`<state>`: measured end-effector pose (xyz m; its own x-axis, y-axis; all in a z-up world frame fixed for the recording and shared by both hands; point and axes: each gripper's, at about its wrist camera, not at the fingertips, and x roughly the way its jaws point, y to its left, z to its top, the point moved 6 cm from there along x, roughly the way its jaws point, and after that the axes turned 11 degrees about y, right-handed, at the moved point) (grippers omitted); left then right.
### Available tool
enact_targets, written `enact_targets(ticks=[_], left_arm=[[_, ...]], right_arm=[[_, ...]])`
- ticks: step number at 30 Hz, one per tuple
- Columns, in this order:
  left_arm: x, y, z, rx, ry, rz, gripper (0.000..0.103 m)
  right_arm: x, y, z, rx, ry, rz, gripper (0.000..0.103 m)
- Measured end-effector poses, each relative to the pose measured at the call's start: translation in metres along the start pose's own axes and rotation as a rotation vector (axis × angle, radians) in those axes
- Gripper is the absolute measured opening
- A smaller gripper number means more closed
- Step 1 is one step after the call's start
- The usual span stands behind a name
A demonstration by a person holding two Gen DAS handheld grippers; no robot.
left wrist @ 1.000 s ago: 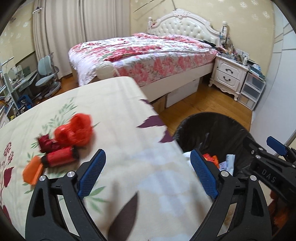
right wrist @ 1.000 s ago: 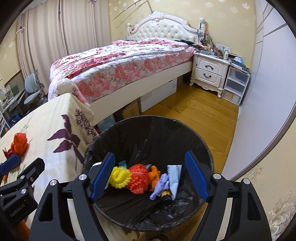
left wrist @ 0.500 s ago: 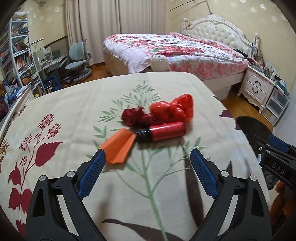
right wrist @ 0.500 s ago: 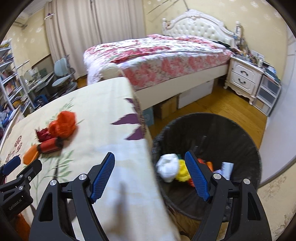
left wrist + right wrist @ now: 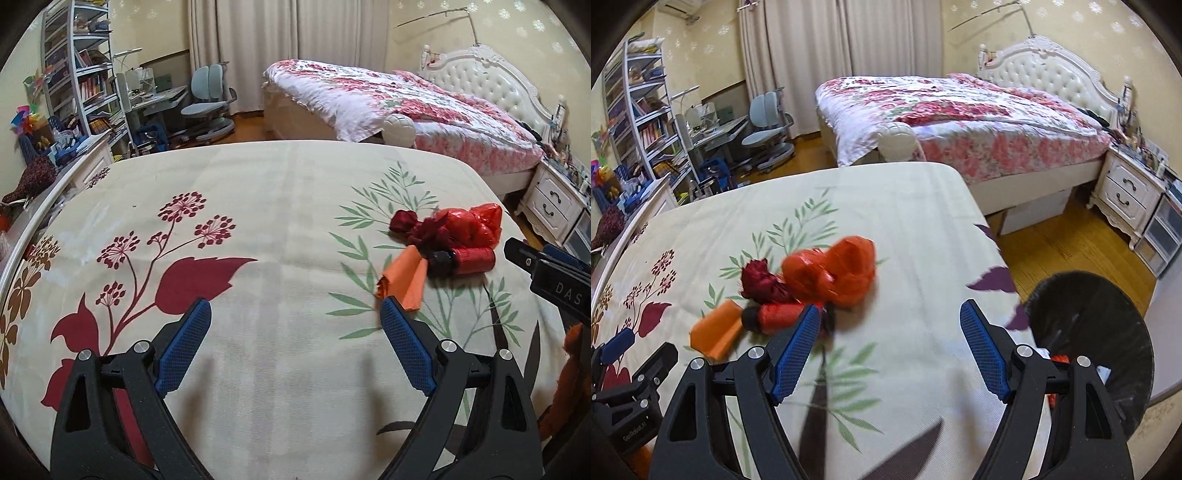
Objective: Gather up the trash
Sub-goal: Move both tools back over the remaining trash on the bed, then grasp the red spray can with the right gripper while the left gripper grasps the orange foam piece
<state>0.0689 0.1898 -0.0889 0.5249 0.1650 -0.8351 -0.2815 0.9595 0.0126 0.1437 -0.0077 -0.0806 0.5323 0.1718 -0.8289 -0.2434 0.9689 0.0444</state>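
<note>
Bedspread (image 5: 280,206) | red bottle (image 5: 466,260) – lying flat, cap toward orange paper (image 5: 400,281)

Both claws, left claw (image 5: 293,347) and right claw (image 5: 890,347), now off the bin (image 5: 1108,332), over the tablecloth (image 5: 277,221).

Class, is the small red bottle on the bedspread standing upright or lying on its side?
On its side: the red bottle lies flat on the bedspread, black cap toward the orange paper.

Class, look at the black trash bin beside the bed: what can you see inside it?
Inside the black trash bin only a scrap of orange-red trash and a bit of white show. The right tongs cover the rest, so nothing more can be seen.
</note>
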Motion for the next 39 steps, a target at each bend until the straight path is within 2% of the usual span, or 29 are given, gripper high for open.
enact_targets(ticks=[6,13,24,27,33,35,39], left_arm=[[0.005,0.014,0.0,-0.021,0.014,-0.003,0.09],[0.005,0.015,-0.001,-0.023,0.017,-0.016,0.09],[0.006,0.015,-0.001,-0.03,0.022,-0.019,0.09],[0.005,0.017,-0.002,-0.035,0.022,-0.021,0.09],[0.004,0.021,-0.005,-0.044,0.022,-0.02,0.09],[0.004,0.022,-0.005,-0.047,0.022,-0.021,0.09],[0.005,0.025,-0.007,-0.054,0.024,-0.024,0.09]], right_arm=[[0.017,0.005,0.011,-0.023,0.016,-0.067,0.076],[0.016,0.005,-0.005,-0.035,0.055,-0.088,0.076],[0.002,0.021,-0.031,-0.07,0.079,-0.046,0.076],[-0.006,0.021,-0.029,-0.062,0.06,-0.049,0.076],[-0.013,0.039,-0.022,-0.098,0.038,0.008,0.076],[-0.011,0.049,-0.023,-0.123,0.044,0.023,0.073],[-0.003,0.064,-0.024,-0.159,0.054,0.035,0.059]])
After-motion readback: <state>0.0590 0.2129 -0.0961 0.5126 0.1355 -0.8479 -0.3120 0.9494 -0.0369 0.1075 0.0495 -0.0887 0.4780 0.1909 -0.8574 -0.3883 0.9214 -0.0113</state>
